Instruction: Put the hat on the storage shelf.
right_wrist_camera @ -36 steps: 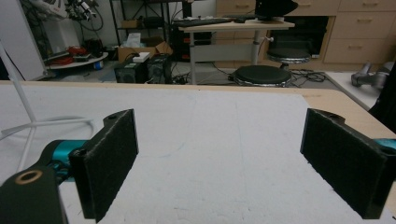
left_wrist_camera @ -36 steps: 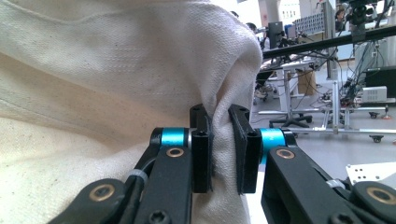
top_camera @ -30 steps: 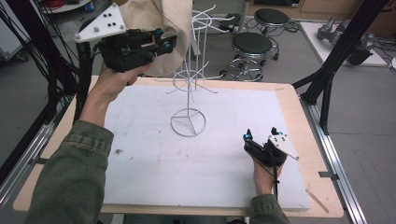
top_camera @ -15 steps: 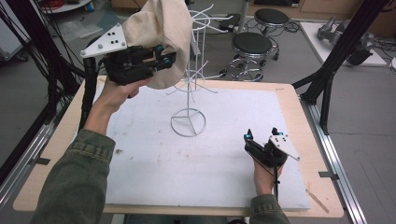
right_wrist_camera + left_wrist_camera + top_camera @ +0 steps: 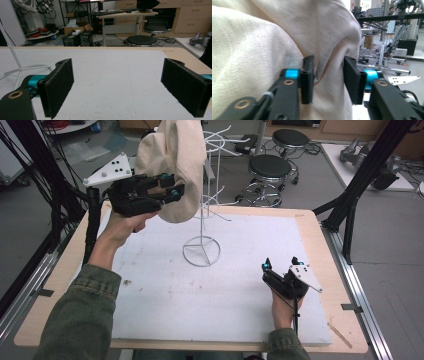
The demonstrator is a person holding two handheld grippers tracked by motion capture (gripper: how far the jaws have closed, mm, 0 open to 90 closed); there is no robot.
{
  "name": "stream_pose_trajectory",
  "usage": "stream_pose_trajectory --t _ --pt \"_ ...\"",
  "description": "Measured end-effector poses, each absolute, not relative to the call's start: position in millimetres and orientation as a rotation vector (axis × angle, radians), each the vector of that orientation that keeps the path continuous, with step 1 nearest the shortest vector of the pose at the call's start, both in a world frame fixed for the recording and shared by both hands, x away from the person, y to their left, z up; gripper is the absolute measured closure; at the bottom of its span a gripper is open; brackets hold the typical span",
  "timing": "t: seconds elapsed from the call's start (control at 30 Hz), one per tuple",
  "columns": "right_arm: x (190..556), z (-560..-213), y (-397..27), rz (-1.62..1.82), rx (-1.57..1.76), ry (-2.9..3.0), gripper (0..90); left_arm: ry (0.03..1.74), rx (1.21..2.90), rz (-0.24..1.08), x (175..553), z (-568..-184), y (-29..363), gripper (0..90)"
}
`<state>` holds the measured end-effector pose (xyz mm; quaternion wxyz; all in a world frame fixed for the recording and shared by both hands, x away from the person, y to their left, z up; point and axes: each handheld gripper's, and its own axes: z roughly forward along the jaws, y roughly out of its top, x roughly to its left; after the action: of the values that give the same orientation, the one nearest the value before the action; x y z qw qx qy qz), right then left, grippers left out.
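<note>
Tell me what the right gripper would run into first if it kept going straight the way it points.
The right gripper, jaws open and empty, points along the bare white mat. The way looks free to the table's far edge; the wire rack stands off to one side.

No writing, label, brand, number or sign can be read anywhere, neither on the cloth, the wire stand and the desk, nor on the furniture in the background.
</note>
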<state>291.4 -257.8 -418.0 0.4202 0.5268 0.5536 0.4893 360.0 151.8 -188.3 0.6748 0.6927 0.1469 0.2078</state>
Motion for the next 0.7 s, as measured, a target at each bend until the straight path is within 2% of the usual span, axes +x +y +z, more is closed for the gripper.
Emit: stream_pose_trajectory --t 0.07,0.27,0.57,0.7 --pt "291.4 -418.0 -257.6 1.228 1.322 1.388 10.2 0.344 1.558 0.479 360.0 -189.3 152.1 53.3" --pt "291.5 -417.9 -257.2 1.233 1.326 1.387 10.3 0.365 1.528 0.502 359.1 -194.1 154.1 45.0" --pt "291.0 -417.7 -257.5 1.235 1.326 1.387 10.2 0.381 1.515 0.509 356.8 -195.3 156.7 36.3" --pt "290.7 -417.4 -257.8 1.238 1.331 1.380 10.2 0.390 1.505 0.517 353.8 -196.7 160.2 35.4"
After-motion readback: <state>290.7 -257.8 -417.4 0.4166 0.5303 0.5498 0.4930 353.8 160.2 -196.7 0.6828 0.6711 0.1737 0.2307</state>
